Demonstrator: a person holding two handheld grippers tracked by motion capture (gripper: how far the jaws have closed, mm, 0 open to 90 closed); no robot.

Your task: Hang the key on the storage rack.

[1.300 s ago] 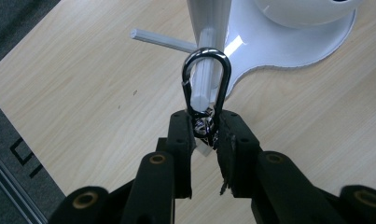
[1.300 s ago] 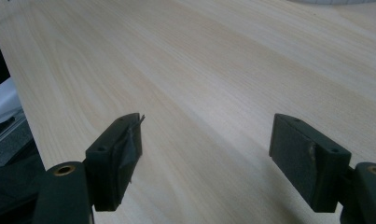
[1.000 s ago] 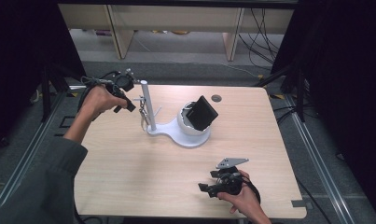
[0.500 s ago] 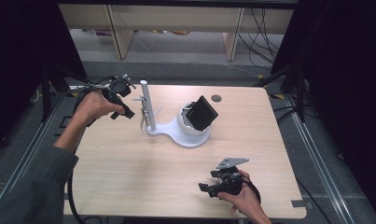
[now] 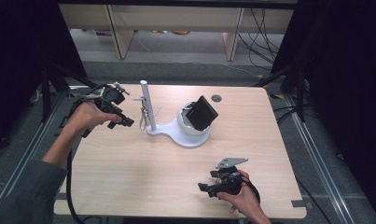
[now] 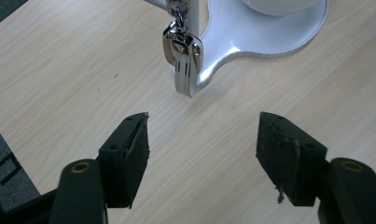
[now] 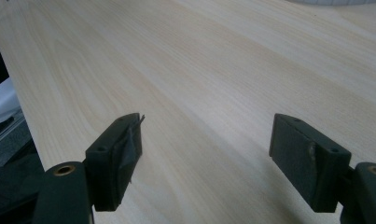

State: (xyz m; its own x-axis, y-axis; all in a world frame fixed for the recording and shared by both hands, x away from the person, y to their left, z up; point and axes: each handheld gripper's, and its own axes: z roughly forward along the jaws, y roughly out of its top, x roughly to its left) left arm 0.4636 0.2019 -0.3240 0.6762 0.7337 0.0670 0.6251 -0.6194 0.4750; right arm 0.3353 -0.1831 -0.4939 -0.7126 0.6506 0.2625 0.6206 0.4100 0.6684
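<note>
Left gripper view: metal clasp [image 6: 182, 60] (hanging from white stand [image 6: 269, 35]) just beyond wide-spread jaws, untouched.

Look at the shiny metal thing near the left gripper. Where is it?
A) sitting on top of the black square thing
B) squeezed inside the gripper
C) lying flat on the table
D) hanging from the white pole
D: the shiny metal clip dangles from the white pole of the stand, above the table, while the left gripper sits open just short of it, holding nothing.
</note>
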